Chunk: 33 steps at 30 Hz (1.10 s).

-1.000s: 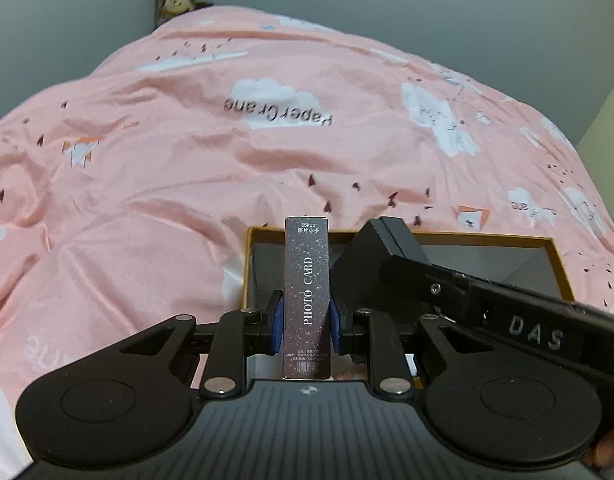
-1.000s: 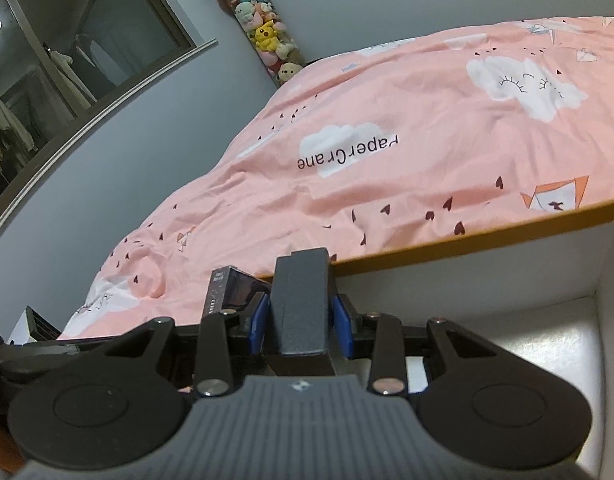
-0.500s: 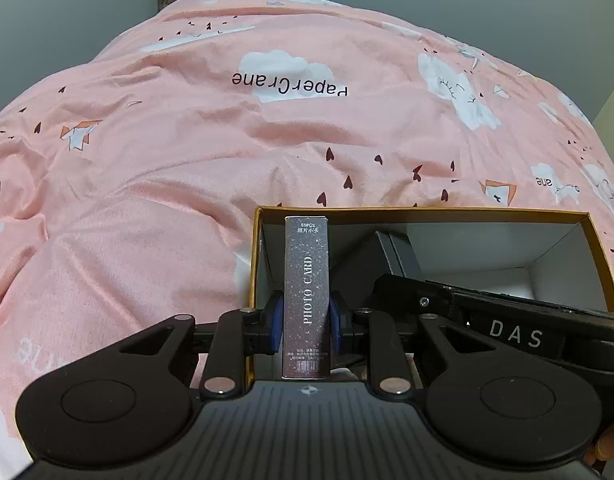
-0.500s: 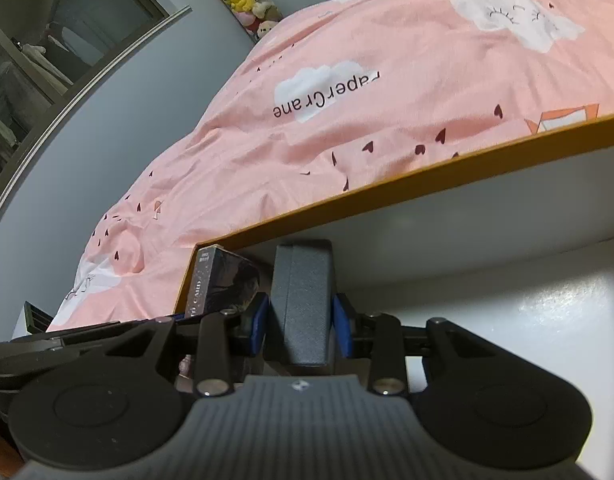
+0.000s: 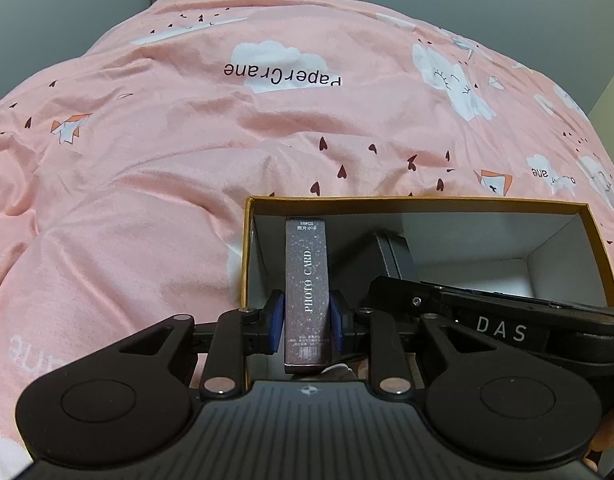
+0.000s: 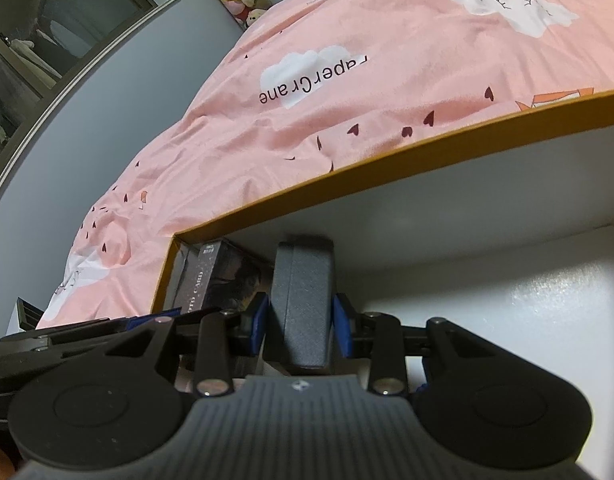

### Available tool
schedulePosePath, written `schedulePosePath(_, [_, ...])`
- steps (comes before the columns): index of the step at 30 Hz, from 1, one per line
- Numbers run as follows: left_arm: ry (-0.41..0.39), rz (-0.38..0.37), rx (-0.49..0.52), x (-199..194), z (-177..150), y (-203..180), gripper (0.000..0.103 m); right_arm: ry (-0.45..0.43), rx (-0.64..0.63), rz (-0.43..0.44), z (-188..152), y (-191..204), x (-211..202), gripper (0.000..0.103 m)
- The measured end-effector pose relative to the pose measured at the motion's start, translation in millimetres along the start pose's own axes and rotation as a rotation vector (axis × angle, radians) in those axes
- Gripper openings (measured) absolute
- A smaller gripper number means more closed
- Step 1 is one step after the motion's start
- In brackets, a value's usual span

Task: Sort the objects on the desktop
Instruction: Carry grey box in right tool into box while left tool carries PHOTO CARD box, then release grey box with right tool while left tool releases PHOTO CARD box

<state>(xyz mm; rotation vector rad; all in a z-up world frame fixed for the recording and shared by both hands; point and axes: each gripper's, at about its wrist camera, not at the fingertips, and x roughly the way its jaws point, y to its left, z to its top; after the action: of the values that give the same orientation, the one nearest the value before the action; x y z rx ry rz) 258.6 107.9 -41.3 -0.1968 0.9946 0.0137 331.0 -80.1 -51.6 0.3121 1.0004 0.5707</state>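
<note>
Your left gripper (image 5: 305, 322) has its blue fingers (image 5: 275, 322) clamped on the dark "PHOTO CARD" box (image 5: 305, 288), held upright at the left end of the open orange-rimmed box (image 5: 407, 199), inside its rim; your right gripper (image 6: 301, 322) grips a dark grey case (image 6: 303, 304) — also upright — over the white floor of the same box (image 6: 387, 178); the card box (image 6: 217, 280) shows just beside it at the left corner; the orange-rimmed box sits on the pink bedspread (image 5: 147, 180).
</note>
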Motion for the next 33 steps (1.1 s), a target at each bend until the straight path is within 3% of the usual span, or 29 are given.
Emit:
schedulePosePath(5, [-0.004, -0.008, 0.003, -1, -1, 1, 0.029, 0.006, 0.003, -0.003, 0, 0, 2, 0.037])
schedulePosePath(13, [-0.026, -0.034, 0.005, -10, -1, 1, 0.039, 0.013, 0.018, 0.000, 1, 0, 3, 0.037])
schedulePosePath(18, [-0.082, -0.064, 0.004, -32, -1, 6, 0.039, 0.023, 0.004, 0.004, 1, 7, 8, 0.037])
schedulePosePath(23, [-0.124, -0.040, -0.034, -54, -3, 25, 0.039, 0.033, -0.082, -0.063, -2, 28, 15, 0.037])
schedulePosePath(28, [-0.078, -0.073, -0.084, -57, -12, 47, 0.039, 0.043, -0.151, -0.103, -4, 45, 23, 0.038])
schedulePosePath(33, [-0.028, -0.097, -0.109, -47, -26, 57, 0.039, 0.120, -0.060, -0.008, 3, 41, 30, 0.035])
